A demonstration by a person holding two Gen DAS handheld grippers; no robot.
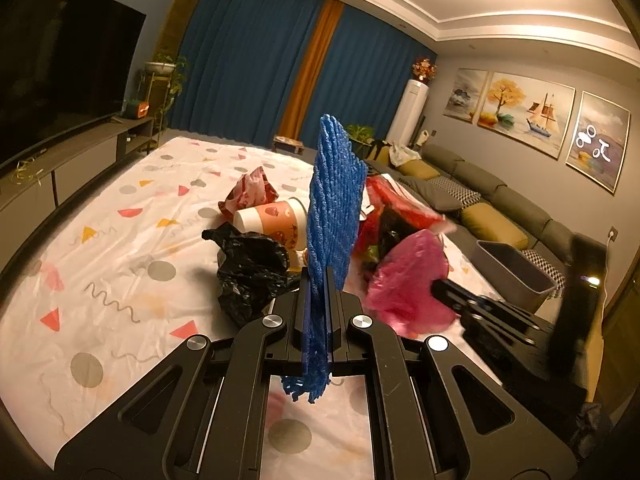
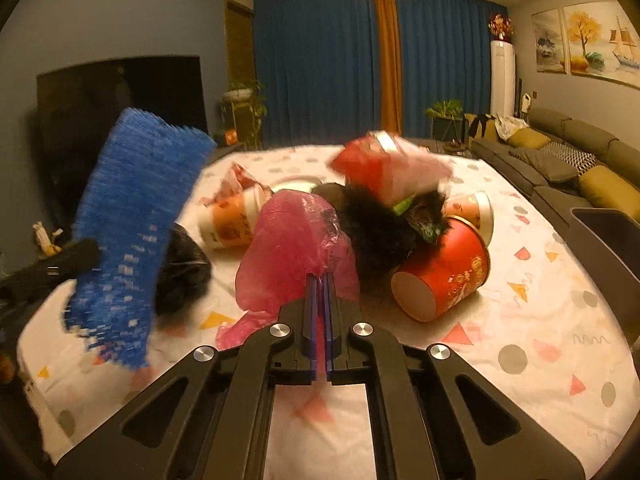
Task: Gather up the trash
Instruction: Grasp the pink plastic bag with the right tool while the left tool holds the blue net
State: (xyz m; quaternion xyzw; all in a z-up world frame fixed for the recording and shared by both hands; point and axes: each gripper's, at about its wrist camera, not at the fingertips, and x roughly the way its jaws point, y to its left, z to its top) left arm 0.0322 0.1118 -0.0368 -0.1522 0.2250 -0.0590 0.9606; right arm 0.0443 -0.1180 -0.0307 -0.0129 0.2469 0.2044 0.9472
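Fig. Two-handed trash pick-up over a table w/ a white cloth printed in grey dots and coloured triangles [image 2: 532,332].

(a) Left gripper [image 1: 319,276]: jaws pressed together on a blue ribbed foam-net sleeve [image 1: 334,200], pinched near its lower end so most of the sleeve stands upright above the pads and a short frayed tail hangs below. Held clear of the heap, prob. so it stays out of the way while the other hand works. In the right-wrist view the same sleeve fills the 9 o'clock side, blurred.

(b) Right gripper [image 2: 320,280]: jaws closed on a fold of a crumpled pink thin-plastic bag [image 2: 296,236]; the film is seen squeezed between the blue pads. Grip is on the near edge of the bag, the easiest part to reach w/o disturbing the rest. Bag body sits at the near side of the heap; whether it is lifted off the cloth cannot be told.

(c) Remaining trash, 12 to 2 o'clock of the right gripper: a red paper bucket lying on its side [image 2: 444,272], an orange-and-white paper cup tipped over [image 2: 230,224], a crumpled black plastic bag [image 1: 252,268], dark fluffy stuff and red-white wrappers piled on top.

(d) Grey open plastic bin [image 1: 516,270] at 3 o'clock in the left-wrist view, by the table edge: likely drop point, judged from task.
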